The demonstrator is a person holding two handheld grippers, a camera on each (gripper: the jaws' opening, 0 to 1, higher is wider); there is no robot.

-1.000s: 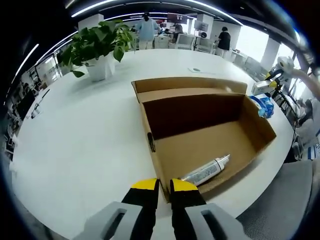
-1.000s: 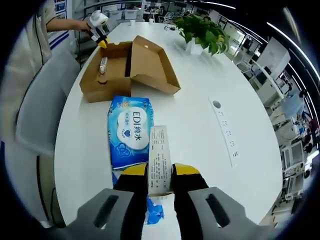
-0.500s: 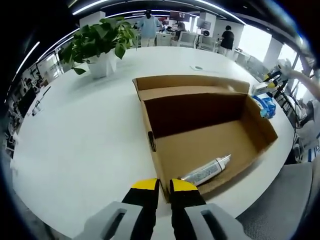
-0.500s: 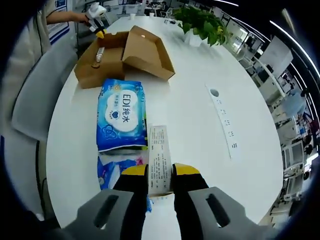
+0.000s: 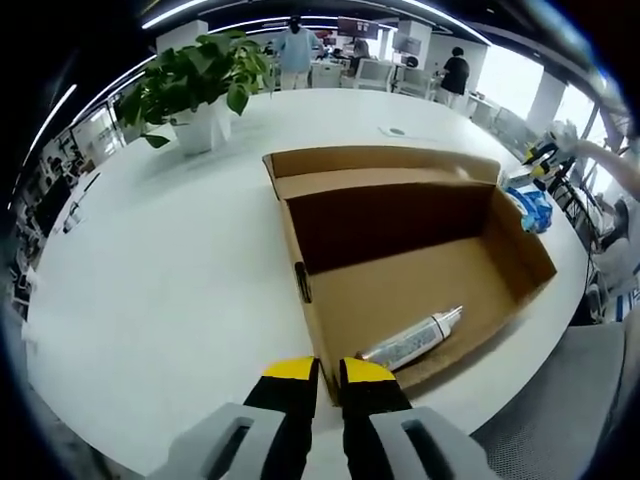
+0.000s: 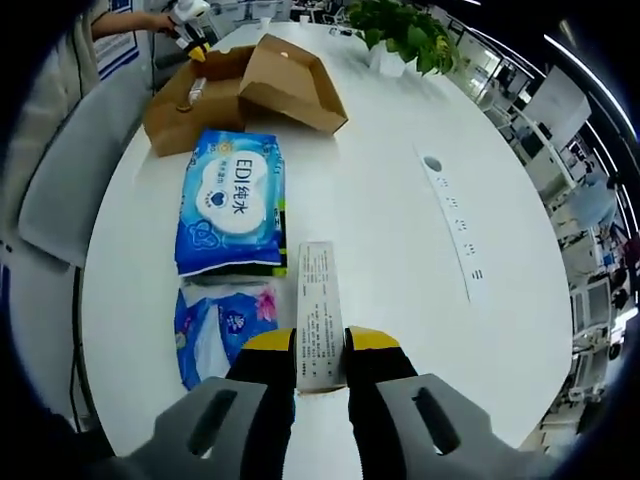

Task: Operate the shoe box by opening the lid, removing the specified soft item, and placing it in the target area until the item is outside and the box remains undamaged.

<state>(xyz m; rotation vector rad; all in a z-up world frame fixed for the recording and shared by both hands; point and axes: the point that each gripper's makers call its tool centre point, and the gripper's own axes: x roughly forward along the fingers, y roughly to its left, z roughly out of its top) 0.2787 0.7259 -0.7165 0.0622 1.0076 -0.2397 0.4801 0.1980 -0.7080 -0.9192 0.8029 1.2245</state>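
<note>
In the left gripper view, the left gripper (image 5: 329,372) sits at the near short wall of the open cardboard shoe box (image 5: 500,240) on the white table (image 5: 160,290). Its yellow-tipped jaws stand close together with a thin gap that lines up with the box's near corner; I cannot tell whether they pinch the cardboard or merely sit against it. The lid (image 5: 375,162) is folded back on the far side of the box. Inside, a white and silver tube (image 5: 412,340) lies on the box floor near the gripper-side wall, cap pointing away to the right. A potted plant (image 5: 195,85) stands beyond the box on the table. At the right edge, a blue packet (image 5: 532,208) lies just past the box's far end, and the right gripper (image 5: 545,160) shows small above it. People stand in the office far behind.

In the right gripper view, the right gripper (image 6: 320,345) is clamped on a long white printed carton (image 6: 319,312), which runs forward from between the jaws. Just to its left lies a blue wet wipes pack (image 6: 230,212), and nearer the camera a smaller blue tissue packet (image 6: 222,330). Both soft packs lie on the table outside the box. The shoe box (image 6: 190,115) stands further off with its lid (image 6: 290,85) raised, the left gripper (image 6: 190,22) at its far end in a person's hand. A grey chair (image 6: 70,170) stands beside the table.
</note>
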